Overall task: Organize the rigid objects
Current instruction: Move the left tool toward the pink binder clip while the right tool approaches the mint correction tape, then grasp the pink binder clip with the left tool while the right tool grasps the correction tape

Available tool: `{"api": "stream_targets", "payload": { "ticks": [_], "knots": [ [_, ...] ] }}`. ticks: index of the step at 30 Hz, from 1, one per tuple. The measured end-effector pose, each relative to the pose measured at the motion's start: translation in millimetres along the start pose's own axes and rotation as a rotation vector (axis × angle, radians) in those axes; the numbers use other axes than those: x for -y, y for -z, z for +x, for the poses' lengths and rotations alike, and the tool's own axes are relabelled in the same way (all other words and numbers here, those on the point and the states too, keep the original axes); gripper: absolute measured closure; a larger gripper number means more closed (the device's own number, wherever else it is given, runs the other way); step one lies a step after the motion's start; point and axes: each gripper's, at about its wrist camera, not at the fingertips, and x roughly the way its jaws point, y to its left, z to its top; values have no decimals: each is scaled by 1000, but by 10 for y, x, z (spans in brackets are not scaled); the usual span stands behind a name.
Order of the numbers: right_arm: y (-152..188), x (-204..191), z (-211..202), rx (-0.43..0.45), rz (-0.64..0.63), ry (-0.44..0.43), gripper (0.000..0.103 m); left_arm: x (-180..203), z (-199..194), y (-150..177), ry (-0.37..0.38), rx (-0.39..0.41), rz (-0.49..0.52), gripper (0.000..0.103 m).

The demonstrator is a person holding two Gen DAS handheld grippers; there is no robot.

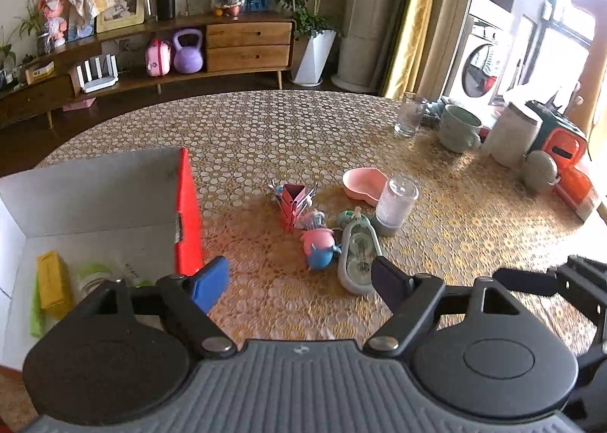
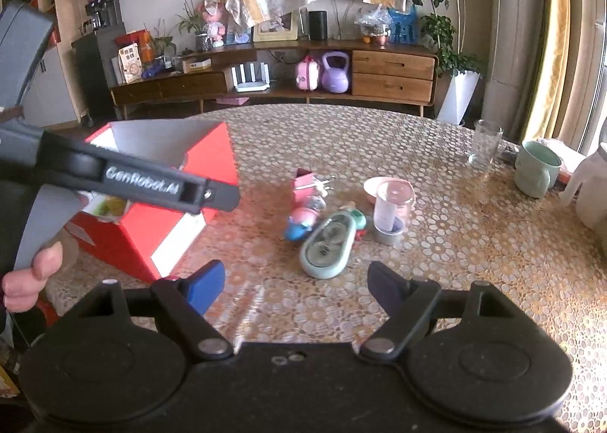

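Observation:
A cluster of small items lies mid-table: a pink-and-blue pig toy [image 1: 319, 246], a grey-green oval case [image 1: 358, 262], a red holder of small tools [image 1: 293, 205], a pink dish [image 1: 362, 184] and a clear jar [image 1: 394, 205]. The same toy [image 2: 301, 222], case [image 2: 328, 245] and jar [image 2: 390, 211] show in the right wrist view. A red open box [image 1: 187, 213] stands at the left and holds a yellow pack [image 1: 53, 281]. My left gripper [image 1: 299, 281] is open above bare cloth, just short of the cluster. My right gripper [image 2: 296, 285] is open too, nothing between its fingers.
A drinking glass [image 1: 409, 114], a green mug [image 1: 457, 127], a white jug [image 1: 512, 137] and an orange-green device [image 1: 561, 145] stand along the far right of the table. The left gripper's body and a hand [image 2: 34, 273] cross the left of the right wrist view.

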Motion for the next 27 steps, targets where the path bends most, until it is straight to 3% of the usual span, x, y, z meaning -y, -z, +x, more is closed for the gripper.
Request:
{"api": "stream_targets", "payload": {
  "ticks": [9,11,27],
  "knots": [
    [-1,139,359,-25,-23,-14,22,-13,440,-183,-34,13,-65,17],
    [-13,167,455,-31,-26,-11,22,-22,539,-215,-48,18,-65,11],
    [-30,127,1200,-86,-104,22,29,24,1195,-336,-156,-11,-30,11]
  ]
}}
